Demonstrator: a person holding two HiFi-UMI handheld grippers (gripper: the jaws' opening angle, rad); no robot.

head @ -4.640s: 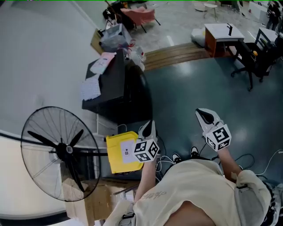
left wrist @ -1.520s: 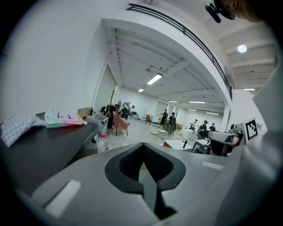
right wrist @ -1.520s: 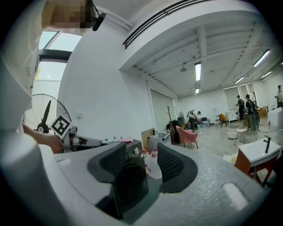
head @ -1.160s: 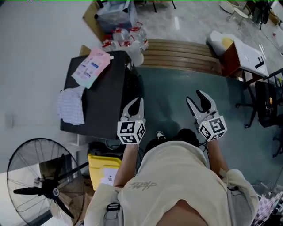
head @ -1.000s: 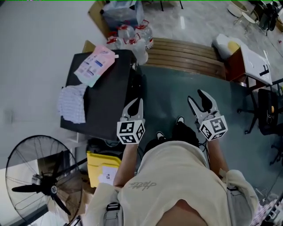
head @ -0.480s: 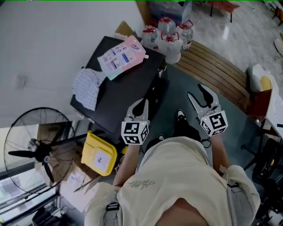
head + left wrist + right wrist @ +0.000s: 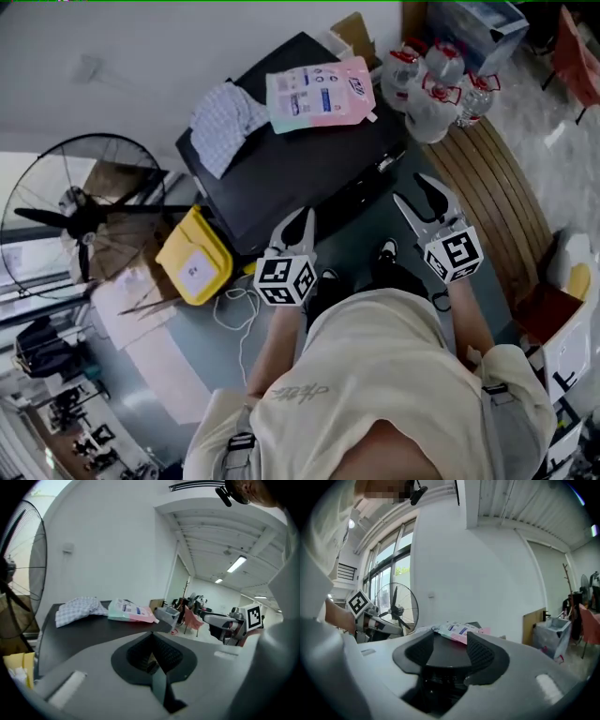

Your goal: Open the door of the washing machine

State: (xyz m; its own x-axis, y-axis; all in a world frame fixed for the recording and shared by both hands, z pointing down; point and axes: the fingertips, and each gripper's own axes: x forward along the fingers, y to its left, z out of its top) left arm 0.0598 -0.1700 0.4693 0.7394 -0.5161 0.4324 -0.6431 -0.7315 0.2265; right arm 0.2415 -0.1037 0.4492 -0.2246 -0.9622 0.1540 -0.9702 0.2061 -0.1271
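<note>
Grey jaws: left [image 7: 298, 219] closed, right [image 7: 410, 188] parted

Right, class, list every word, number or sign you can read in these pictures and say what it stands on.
No text is readable.
Pouch on the washing machine: print too small.
White label on the yellow bin: blurred.
Bottles: red labels, illegible.
Shirt back: script too small.
Left tool, right tool: square marker patterns on their cubes, no words.
</note>
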